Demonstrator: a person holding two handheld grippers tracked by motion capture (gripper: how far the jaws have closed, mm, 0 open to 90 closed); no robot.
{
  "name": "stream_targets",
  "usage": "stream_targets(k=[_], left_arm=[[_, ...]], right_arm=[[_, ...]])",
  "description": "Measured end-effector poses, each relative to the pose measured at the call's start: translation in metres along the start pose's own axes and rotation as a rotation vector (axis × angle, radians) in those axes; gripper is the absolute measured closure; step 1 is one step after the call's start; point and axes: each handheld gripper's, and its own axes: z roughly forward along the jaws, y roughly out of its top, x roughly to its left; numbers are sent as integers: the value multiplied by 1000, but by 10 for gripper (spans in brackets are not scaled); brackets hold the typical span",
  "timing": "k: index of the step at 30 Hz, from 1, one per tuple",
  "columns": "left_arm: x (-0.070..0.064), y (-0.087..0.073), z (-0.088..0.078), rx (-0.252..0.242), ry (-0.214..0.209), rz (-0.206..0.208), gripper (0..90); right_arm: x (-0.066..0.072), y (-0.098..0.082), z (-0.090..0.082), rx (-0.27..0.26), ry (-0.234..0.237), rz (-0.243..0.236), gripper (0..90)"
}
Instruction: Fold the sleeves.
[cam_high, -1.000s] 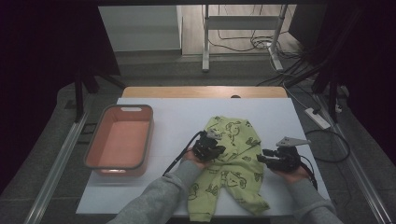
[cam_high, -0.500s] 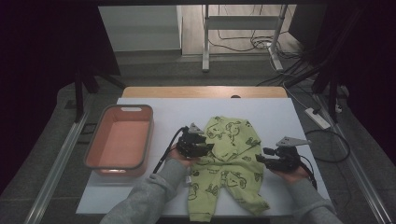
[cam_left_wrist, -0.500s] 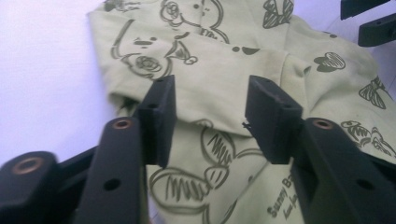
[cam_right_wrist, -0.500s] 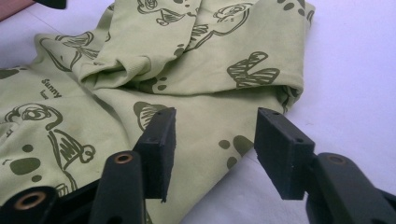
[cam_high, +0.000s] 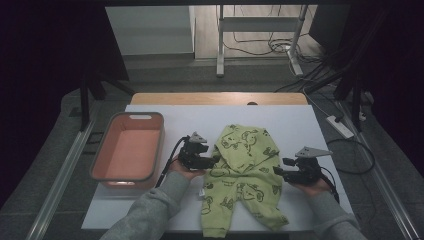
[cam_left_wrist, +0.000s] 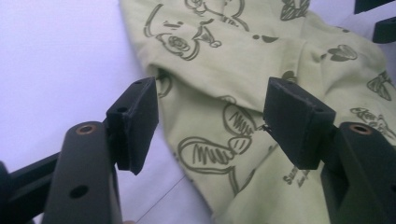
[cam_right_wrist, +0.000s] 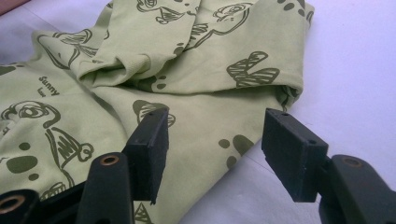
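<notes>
Left gripper (cam_high: 216, 159) sits at the left edge of the romper (cam_high: 243, 176), jaws apart with nothing pinched; they have just been opening, and in the left gripper view (cam_left_wrist: 212, 126) the cloth lies below and beyond the pads, not between them. Right gripper (cam_high: 276, 173) rests at the romper's right edge, jaws likewise parted and just opening, clamping nothing; in the right gripper view (cam_right_wrist: 214, 151) the hem lies under them. Bare white tabletop (cam_high: 300, 125) stretches beyond the romper and to its right. A pink bin (cam_high: 100, 165) stands near the left hand, close to the tabletop's left edge. The romper lies flat at the tabletop's near middle, legs toward the person; it is light green with dark cartoon prints, its sleeves folded inward
</notes>
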Motion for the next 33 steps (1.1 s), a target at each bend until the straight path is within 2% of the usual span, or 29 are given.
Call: stream_targets(k=[13, 23, 33], left_arm=[[6, -9, -10, 13, -1, -13, 334], [3, -17, -18, 28, -13, 10, 312], [5, -21, -21, 27, -26, 14, 311]], right_arm=[[0, 0, -1, -1, 4, -3, 406], [3, -1, -6, -16, -2, -15, 405], [4, -5, -7, -1, -13, -16, 405]])
